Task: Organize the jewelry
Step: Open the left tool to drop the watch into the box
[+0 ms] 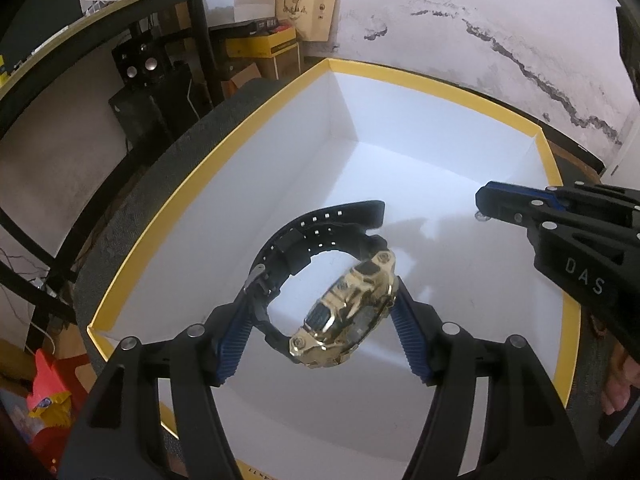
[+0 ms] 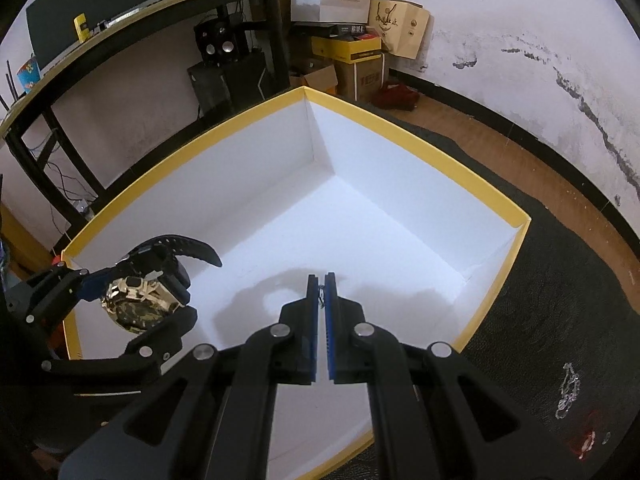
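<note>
Left gripper (image 1: 320, 308): jaws set partway apart and clamped on a watch (image 1: 348, 316), gold case against the right pad, black strap (image 1: 320, 220) against the left pad. The watch is held in the air above the white floor of a yellow-rimmed box (image 1: 440, 84), near the box's left side; its shadow is cast on the floor beyond it.

Right gripper (image 2: 320, 284): blue pads nearly together, only a thin slit left between them. A small dark item (image 2: 320, 294) is seen pinched at the tips; what it is cannot be told from this view. From the left wrist view, the same gripper (image 1: 482, 204) is seen entering from the right over the box, with a tiny pale, shiny piece (image 1: 481, 216) hanging just under its tips; too small to identify.

Shown only in the right wrist view: a silver chain (image 2: 569, 390) and a small red-and-white piece (image 2: 585, 440), lying on the dark mat (image 2: 560, 280) outside the box, to its right, well apart from both grippers. The watch dial (image 2: 138, 308), dark and patterned, is also visible only here.

Shown only in the left wrist view: the strap buckle (image 1: 256, 276) and the row of strap holes. Shelving and cardboard boxes (image 2: 360, 68) are noted behind in both views.
</note>
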The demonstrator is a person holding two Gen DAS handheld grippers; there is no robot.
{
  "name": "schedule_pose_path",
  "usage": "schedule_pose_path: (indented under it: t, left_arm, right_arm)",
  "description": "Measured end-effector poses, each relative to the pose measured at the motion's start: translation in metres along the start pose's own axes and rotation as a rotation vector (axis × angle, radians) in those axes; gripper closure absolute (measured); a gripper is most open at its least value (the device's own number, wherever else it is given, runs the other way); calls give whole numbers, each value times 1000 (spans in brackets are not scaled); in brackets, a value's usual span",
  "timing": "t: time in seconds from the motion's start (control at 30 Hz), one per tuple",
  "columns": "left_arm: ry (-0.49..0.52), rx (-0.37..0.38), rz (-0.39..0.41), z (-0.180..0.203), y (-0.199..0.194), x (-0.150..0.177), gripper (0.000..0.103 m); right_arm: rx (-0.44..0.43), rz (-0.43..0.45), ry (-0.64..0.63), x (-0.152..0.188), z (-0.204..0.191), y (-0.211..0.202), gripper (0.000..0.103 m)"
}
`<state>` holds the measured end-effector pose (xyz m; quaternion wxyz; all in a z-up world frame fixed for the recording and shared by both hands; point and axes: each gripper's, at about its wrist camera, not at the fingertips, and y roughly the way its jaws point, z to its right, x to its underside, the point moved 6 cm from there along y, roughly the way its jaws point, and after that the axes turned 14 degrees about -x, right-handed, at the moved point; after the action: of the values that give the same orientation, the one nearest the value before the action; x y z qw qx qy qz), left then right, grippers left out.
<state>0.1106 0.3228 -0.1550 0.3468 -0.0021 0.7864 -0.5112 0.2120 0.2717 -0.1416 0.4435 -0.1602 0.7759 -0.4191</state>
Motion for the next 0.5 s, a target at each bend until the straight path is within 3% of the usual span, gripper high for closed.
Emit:
schedule_pose_path:
  t: [0.1, 0.13, 0.2, 0.5]
  left_arm:
    - [-7, 14, -9, 1, 0, 1, 37]
    - [-11, 16, -6, 1, 0, 0, 36]
    - [-21, 5, 13, 0, -5, -2, 16]
    - [-23, 23, 24, 4, -15, -3, 10]
  right_arm:
    - [12, -19, -1, 1, 0, 1, 94]
    - [18, -17, -7, 1, 0, 0, 86]
    - [34, 24, -24, -1, -2, -9, 18]
    - [44, 85, -30, -2, -1, -39, 16]
